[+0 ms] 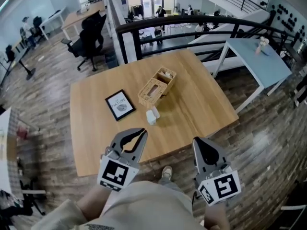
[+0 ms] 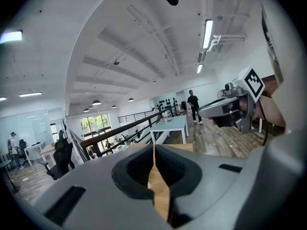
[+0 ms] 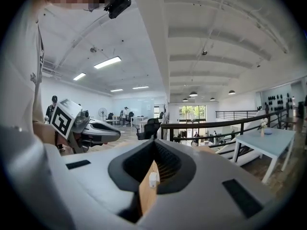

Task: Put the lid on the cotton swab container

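Hovering closed — two grippers (image 1: 143,132) (image 1: 197,142), one swab container (image 1: 151,115).

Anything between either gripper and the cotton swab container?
Nothing visible: only bare table separates the left gripper and right gripper from the cotton swab container. The picture frame lies left of it, the wicker basket beyond.

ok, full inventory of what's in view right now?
Square wooden table: one, light brown, centre of head view.
Woven wicker basket: one, tan, two compartments, table's far middle.
Black-framed picture: one, flat, left of the basket.
Small white container: one, nearer than the basket; lid too small to tell.
Side table: one, pale blue, far right.
Office chairs: several, black, far left.
Railing: one, black, behind the table.
Left gripper: grey, shut, empty, near edge.
Right gripper: grey, shut, empty, near edge.
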A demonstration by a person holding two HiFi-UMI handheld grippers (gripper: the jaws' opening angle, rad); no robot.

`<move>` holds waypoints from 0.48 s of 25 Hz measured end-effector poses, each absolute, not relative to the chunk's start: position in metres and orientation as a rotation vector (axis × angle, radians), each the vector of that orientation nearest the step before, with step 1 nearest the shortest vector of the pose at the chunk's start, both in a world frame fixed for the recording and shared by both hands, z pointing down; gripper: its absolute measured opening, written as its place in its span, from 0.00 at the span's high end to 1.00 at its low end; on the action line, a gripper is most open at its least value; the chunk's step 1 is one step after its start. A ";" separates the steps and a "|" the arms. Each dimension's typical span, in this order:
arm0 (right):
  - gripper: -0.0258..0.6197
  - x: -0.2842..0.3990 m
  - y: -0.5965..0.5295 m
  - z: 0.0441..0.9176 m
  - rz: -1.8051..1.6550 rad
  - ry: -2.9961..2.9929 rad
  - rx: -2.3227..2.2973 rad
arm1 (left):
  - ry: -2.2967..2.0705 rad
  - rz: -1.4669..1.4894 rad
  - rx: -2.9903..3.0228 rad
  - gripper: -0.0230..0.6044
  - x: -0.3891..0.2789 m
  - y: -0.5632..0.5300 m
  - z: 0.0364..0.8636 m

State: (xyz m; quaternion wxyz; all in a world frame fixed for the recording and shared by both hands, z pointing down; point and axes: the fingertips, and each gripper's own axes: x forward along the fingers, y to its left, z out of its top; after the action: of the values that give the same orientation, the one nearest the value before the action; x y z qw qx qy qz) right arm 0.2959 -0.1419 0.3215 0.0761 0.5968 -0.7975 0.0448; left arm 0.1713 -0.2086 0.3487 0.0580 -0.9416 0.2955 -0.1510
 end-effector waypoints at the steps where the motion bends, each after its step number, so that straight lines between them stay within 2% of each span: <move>1: 0.92 0.304 -0.148 0.319 0.125 -2.406 1.770 | 0.913 -0.464 -2.844 0.91 0.178 -0.212 0.349; 12: 0.92 0.348 -0.202 0.329 0.112 -2.488 1.621 | 1.144 -0.500 -2.773 0.91 0.195 -0.244 0.350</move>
State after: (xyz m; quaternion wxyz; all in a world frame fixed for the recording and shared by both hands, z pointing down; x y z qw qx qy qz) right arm 0.3485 -0.2023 0.3292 0.0848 0.5435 -0.8343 0.0375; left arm 0.1946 -0.2438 0.3505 0.0504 -0.9107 0.3756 -0.1642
